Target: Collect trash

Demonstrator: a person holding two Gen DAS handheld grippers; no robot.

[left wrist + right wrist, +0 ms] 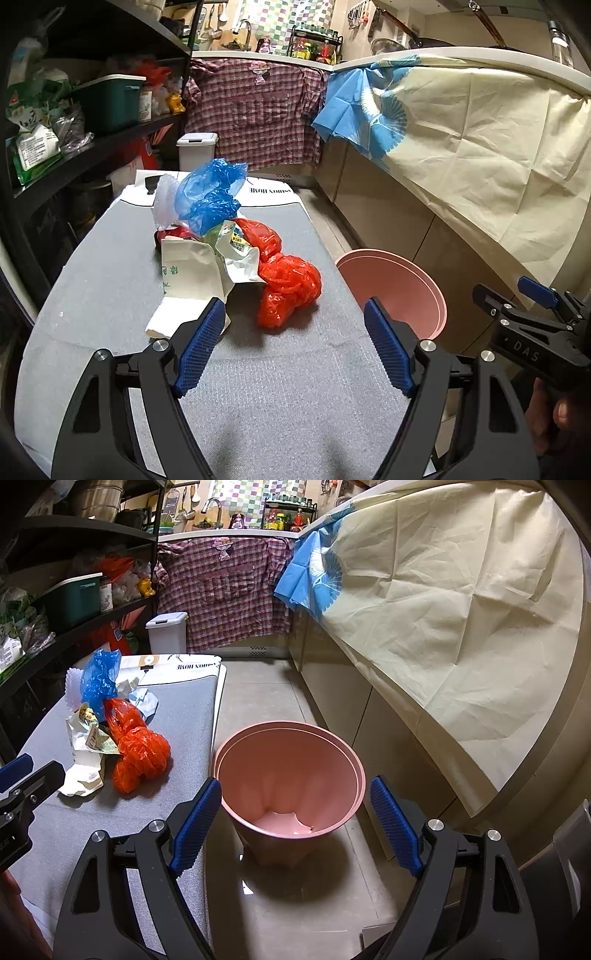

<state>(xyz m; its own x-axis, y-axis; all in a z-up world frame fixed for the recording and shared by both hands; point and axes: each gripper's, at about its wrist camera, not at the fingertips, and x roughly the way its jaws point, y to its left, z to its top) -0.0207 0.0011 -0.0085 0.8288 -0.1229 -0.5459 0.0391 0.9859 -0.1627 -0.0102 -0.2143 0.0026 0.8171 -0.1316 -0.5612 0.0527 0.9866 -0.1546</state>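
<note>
Left gripper (295,317): fingers spread wide, nothing between them, hovering above the grey padded table (110,258)
Right gripper (295,797): fingers spread, empty, over the round pink plastic bin (288,805) on the floor beside the table
Trash: crumpled red plastic bag (288,291), blue plastic bag (210,192) and torn white paper packaging (188,280), heaped together on the table
</note>
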